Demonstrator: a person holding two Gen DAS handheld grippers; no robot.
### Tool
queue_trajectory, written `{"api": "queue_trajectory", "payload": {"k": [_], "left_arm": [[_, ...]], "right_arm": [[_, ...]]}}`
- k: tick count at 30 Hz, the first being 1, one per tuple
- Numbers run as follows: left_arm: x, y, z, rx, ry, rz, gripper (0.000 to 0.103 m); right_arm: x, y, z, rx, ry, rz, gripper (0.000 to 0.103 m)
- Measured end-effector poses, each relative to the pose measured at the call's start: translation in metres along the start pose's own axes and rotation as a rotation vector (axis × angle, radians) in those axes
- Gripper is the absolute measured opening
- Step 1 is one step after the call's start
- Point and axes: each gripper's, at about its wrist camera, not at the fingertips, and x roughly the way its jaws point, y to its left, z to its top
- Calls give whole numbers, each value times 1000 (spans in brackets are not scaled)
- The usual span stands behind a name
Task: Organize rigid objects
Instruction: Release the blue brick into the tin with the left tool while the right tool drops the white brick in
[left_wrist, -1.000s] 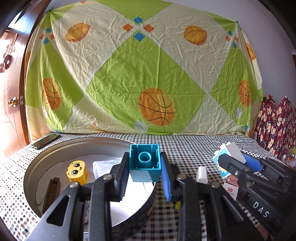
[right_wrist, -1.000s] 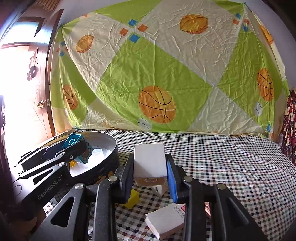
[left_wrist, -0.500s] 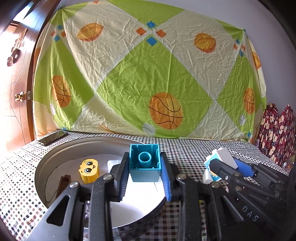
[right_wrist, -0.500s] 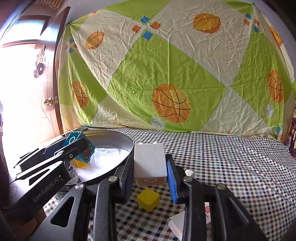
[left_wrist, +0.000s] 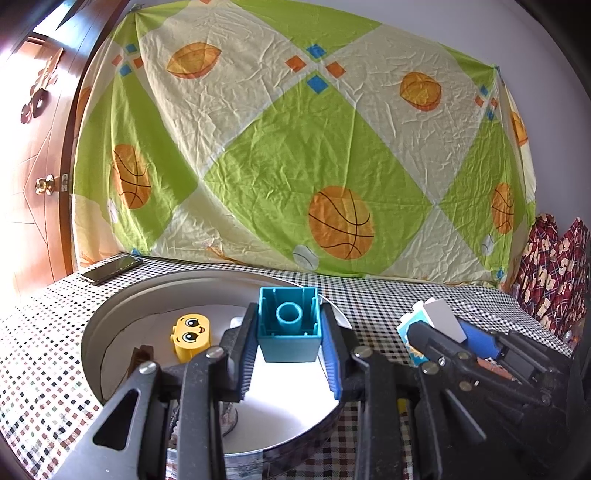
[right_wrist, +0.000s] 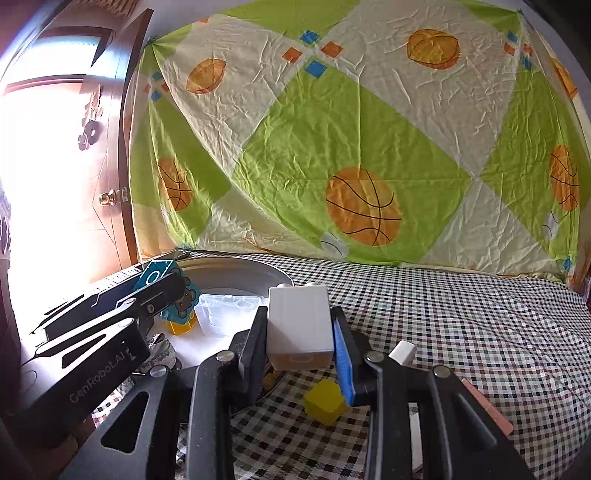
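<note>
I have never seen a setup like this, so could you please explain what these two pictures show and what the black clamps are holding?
There is no robot: a person holds a two-finger clamp in each hand, each carrying a forward-looking fisheye camera. One picture comes from each clamp. The left gripper is shut on a teal toy brick above a round metal tin. The right gripper is shut on a white toy brick. In the tin lie a yellow face block and a clear plastic piece. On the checked tablecloth sits a yellow cube.
</note>
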Motion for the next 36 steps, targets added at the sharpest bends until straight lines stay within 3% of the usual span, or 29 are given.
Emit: {"api": "queue_trajectory", "payload": {"k": [36], "left_arm": [[-1, 48, 5, -43, 12, 56, 30]], "right_arm": [[12, 35, 2, -68, 3, 54, 35]]}}
